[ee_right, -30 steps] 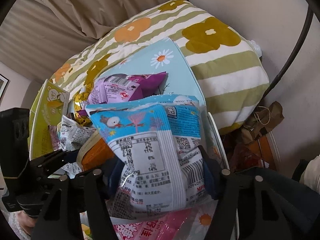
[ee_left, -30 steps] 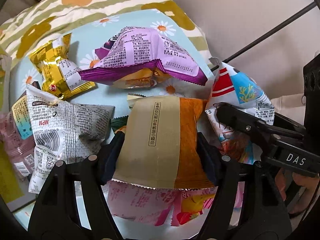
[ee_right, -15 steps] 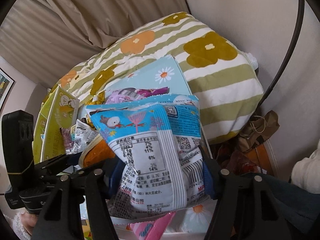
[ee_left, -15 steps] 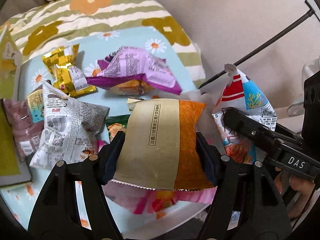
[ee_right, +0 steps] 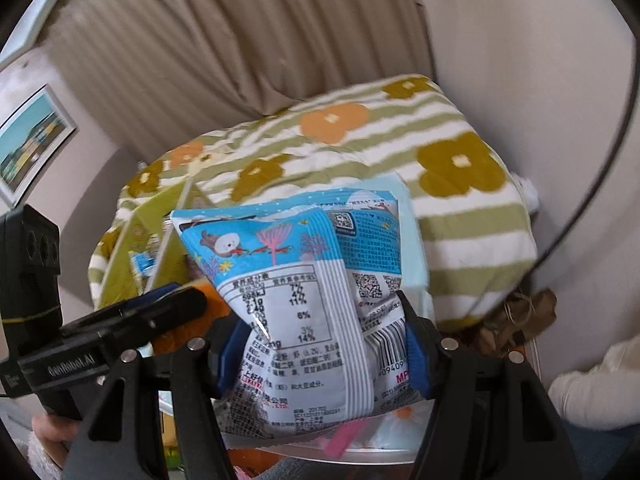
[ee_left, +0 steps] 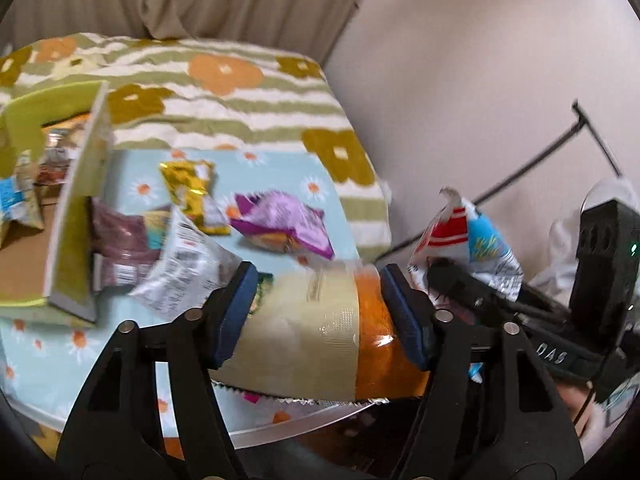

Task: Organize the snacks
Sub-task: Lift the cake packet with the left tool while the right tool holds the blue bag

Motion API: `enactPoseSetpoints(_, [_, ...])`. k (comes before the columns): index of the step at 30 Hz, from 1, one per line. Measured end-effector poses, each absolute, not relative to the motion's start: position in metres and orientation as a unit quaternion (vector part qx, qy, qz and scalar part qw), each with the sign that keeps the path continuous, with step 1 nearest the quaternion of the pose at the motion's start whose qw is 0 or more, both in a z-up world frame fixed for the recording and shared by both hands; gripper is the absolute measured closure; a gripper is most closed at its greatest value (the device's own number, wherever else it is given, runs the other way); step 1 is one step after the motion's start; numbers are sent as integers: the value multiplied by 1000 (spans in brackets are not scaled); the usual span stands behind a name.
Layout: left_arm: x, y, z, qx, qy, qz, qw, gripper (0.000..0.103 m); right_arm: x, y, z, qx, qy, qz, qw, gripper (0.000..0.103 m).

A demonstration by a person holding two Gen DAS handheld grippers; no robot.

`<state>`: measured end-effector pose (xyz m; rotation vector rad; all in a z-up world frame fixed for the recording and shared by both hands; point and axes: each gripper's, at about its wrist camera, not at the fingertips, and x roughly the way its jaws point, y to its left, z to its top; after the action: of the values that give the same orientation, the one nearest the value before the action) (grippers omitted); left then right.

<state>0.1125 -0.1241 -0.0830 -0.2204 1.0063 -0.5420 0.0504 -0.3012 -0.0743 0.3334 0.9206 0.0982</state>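
currently left gripper has its fingers clamped on the sides of a tan-and-orange pack, held up off the counter, which has a light blue daisy cloth on it. right gripper has its fingers clamped on a blue-and-white pack, print side facing the camera, also held in the air. in the left view the right gripper sits just right of the orange pack with its blue-and-white pack poking up above it. in the right view the left gripper comes in from the lower left, orange pack partly visible behind it. on the counter: a gold pack, a purple pack, a white pack and a dark maroon pack, bunched close, some overlapping. an open green box stands at the counter's left edge, touching the maroon pack; a few more packs lie inside, blurred. a pink pack edge shows under the held blue one. behind the counter is a striped flower blanket, then a beige curtain. left view is motion-blurred, so small print is unreadable.
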Motion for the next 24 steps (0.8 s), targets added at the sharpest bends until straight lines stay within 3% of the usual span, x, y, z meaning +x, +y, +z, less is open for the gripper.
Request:
enactPoseSetpoints(1, [113,-114,-78,-115,471,-253,837,76,53,-294,-70,155,439,55,883,42])
enactPoseSetpoints(8, [120,-64,-137,-80,524,-216,820,74,65,-260,-90,175,445,74,875,41])
enactPoseSetpoints(10, [113,-52,-152,-66,532,-215,817,58,64,-254,-102,178,456,73,869,41])
enactPoseSetpoints(12, [105,-39,-165,-61,535,-204,818,0,60,-249,-114,177,463,75,865,41])
enactPoseSetpoints(24, [78,-41,-211,-63,575,-118,807,1,65,-241,-132,171,473,78,861,41])
